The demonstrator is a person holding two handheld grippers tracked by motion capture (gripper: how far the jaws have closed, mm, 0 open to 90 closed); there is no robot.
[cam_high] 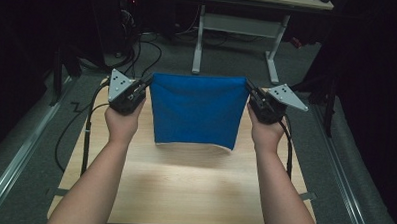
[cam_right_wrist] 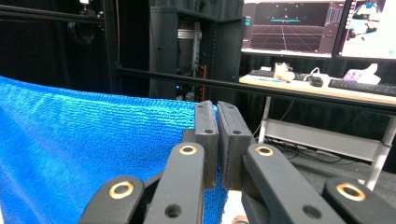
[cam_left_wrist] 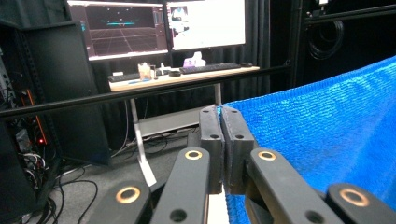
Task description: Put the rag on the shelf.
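A pale wooden table is standing on grey carpet, with black cables trailing across the floor beyond it. Farther back a white-legged desk is carrying two lit monitors, a black keyboard and small clutter. Dark curtains and a black equipment rack are closing in the dimly lit room.
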